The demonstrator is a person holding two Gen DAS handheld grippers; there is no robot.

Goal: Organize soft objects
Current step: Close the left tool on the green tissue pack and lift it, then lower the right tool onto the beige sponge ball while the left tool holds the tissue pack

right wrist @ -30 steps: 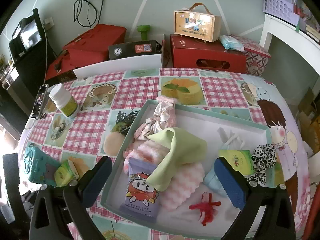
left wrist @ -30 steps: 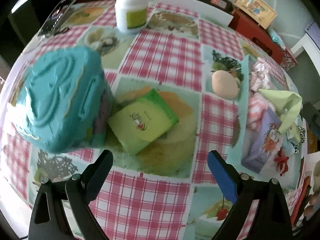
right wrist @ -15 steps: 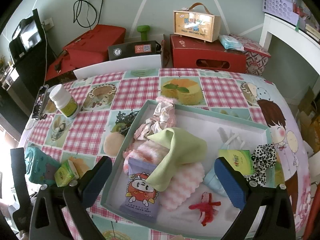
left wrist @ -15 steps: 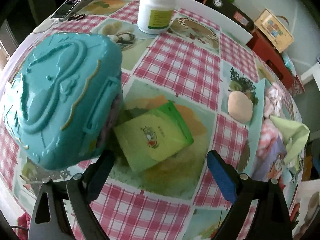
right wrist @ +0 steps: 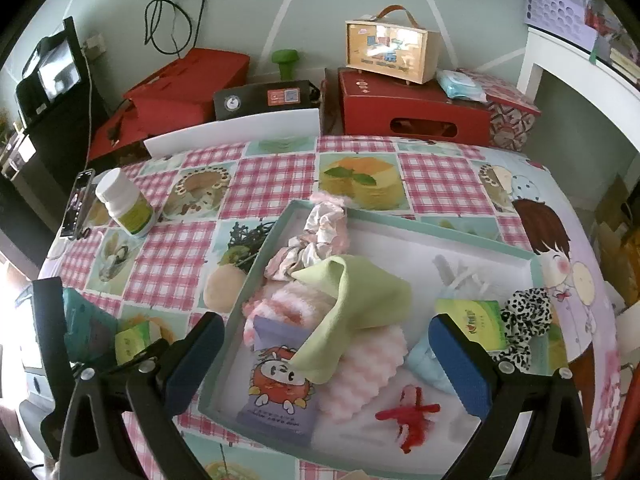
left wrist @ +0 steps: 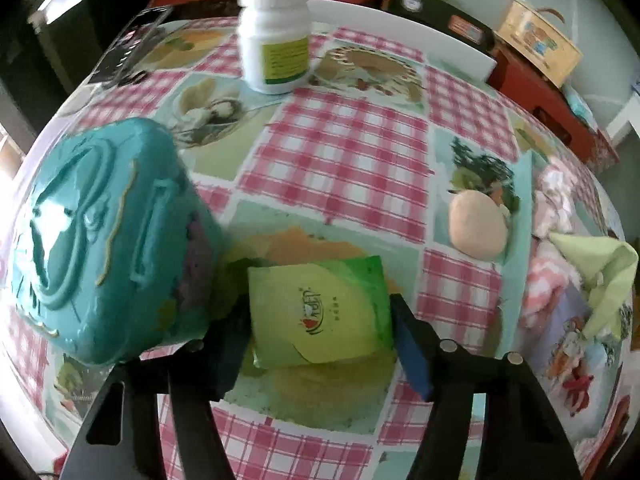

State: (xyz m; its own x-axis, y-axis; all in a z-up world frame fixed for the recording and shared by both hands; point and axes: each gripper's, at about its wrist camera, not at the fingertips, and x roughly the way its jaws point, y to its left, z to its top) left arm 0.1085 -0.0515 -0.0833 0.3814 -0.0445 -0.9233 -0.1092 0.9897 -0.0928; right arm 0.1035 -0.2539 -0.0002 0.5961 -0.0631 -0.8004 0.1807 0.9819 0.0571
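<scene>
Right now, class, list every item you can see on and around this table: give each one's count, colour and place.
tissue pack: one, green, on the tablecloth between the left tool's fingers
second tissue pack: one, green, in the tray
case: one, teal, beside the first tissue pack
bottle: one, white with green label, far side of the table
phone: one, dark, by the bottle
tray: one, teal-rimmed, holding soft things
cloth: one, light green, draped in the tray
purple packet: one, near tray corner
leopard scrunchie: one, on the tray's right edge
red boxes: several, behind the table
left tool: jaws just closing around the tissue pack
right tool: open, over the tray
</scene>
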